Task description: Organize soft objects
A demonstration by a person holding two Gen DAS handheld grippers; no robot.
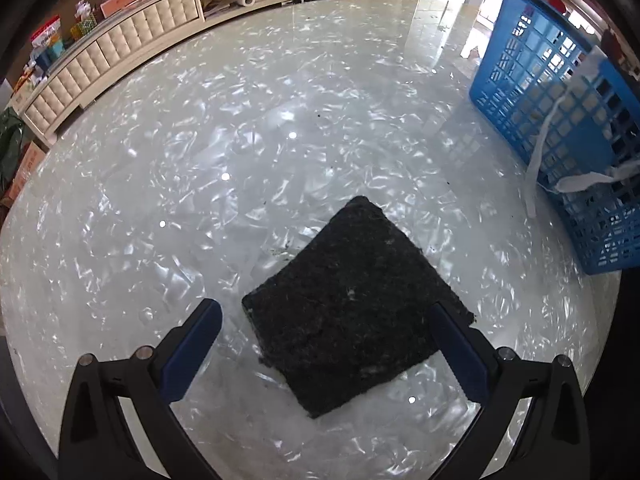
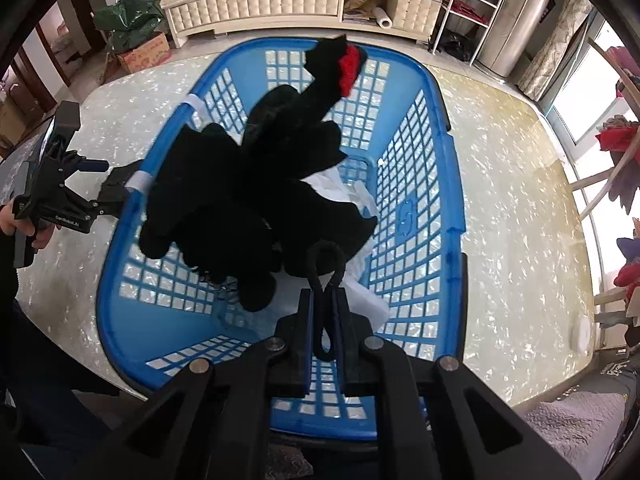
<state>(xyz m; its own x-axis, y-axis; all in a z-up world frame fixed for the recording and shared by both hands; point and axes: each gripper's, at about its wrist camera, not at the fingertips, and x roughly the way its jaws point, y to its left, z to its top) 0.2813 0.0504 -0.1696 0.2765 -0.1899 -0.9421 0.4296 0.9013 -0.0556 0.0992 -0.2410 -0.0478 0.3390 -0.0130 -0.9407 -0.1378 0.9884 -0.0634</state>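
1. Hanging from the right gripper (image 2: 326,300) is a black plush toy (image 2: 256,184) with a red patch near one tip; the jaws are pressed together on its thin black loop (image 2: 326,264), and the toy dangles over the inside of the blue basket (image 2: 404,216).
2. Something white (image 2: 360,200), cloth or paper, lies in the basket under the toy; what it is cannot be told.
3. White strips (image 1: 560,148) are tied to the basket's lattice wall and rim and trail down its outer side toward the table (image 1: 200,140).
4. A dark felt square (image 1: 352,304) lies flat on the glossy, pearly table, near the basket but apart from it.
5. The left gripper (image 1: 326,344) hovers over the square with its blue-padded jaws spread wide, one finger to each side; the right-hand finger overlaps the square's edge in the left wrist view, and whether it touches cannot be told.
6. In the right wrist view the left gripper sits at the basket's left, a hand (image 2: 16,220) on its handle.
7. Beyond the table stands a cream tufted cabinet (image 2: 280,4) cluttered on top, with a cardboard box (image 2: 146,54) on the floor beside it.
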